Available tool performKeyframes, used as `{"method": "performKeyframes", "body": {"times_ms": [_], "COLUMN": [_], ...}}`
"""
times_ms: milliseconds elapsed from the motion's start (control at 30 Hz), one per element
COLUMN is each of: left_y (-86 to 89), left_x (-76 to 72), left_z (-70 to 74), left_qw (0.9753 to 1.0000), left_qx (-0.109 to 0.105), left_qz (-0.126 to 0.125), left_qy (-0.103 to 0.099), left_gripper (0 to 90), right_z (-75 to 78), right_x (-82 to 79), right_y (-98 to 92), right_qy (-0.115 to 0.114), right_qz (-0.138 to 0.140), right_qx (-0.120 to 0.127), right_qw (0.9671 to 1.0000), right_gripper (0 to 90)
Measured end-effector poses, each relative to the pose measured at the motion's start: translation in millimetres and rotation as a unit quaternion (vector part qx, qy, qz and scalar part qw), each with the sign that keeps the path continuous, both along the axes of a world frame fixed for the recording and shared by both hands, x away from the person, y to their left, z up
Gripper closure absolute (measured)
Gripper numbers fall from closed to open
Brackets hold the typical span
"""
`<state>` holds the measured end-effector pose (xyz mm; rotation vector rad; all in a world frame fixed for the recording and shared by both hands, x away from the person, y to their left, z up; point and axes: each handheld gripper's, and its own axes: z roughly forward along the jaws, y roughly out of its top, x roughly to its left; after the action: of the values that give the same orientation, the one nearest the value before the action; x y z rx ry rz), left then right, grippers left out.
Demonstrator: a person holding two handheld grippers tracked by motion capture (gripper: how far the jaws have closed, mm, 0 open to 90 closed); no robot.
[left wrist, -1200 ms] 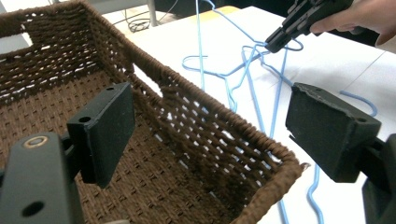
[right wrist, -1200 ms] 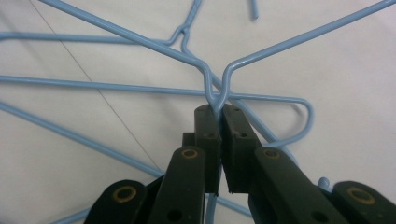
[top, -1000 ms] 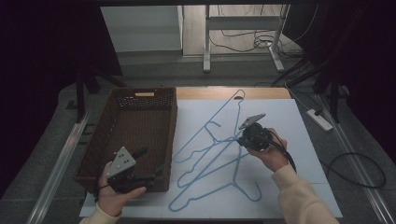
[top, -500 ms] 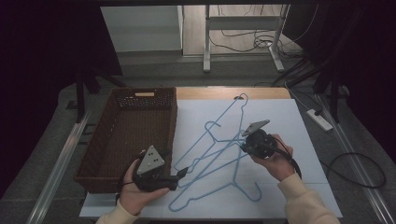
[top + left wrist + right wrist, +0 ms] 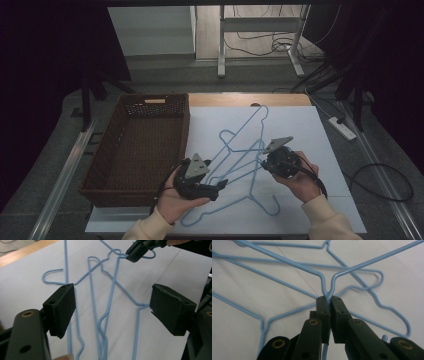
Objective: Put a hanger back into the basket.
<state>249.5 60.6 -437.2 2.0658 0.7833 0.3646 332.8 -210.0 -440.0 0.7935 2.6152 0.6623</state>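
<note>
In the high view I see the blue hangers (image 5: 240, 165) tangled at centre frame on the white sheet (image 5: 305, 125), one's long axis running lower left to upper right, hook toward the top. My left gripper (image 5: 112, 312) gapes wide over the wires. My right gripper (image 5: 329, 298) pinches a hanger neck.

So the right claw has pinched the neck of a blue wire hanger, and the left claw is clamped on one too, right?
Not quite. The left claw is open: in the left gripper view its jaws stand wide apart over the blue wire hangers, gripping nothing. The rest holds: the right gripper view shows the right claw shut on the neck of a blue wire hanger.
</note>
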Motion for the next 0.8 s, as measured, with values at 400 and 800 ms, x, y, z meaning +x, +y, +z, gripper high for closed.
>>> {"method": "performKeyframes", "body": {"times_ms": [400, 800], "left_y": [-42.7, -54.3], "left_x": [27.0, 34.7], "left_z": [-23.5, -30.7], "left_qw": [0.9970, 0.9903], "left_qx": [0.073, 0.123], "left_qz": [-0.019, -0.046], "left_qy": [0.019, 0.046], "left_gripper": [31.0, 75.7], "right_z": [1.7, 9.9], "right_x": [-9.0, -12.3], "right_y": [-1.5, 4.5], "right_qy": [0.004, -0.006], "right_qz": [0.005, 0.012], "right_qx": [-0.003, -0.017], "right_qw": [1.0000, 0.9998], "right_gripper": [86.5, 86.5]}}
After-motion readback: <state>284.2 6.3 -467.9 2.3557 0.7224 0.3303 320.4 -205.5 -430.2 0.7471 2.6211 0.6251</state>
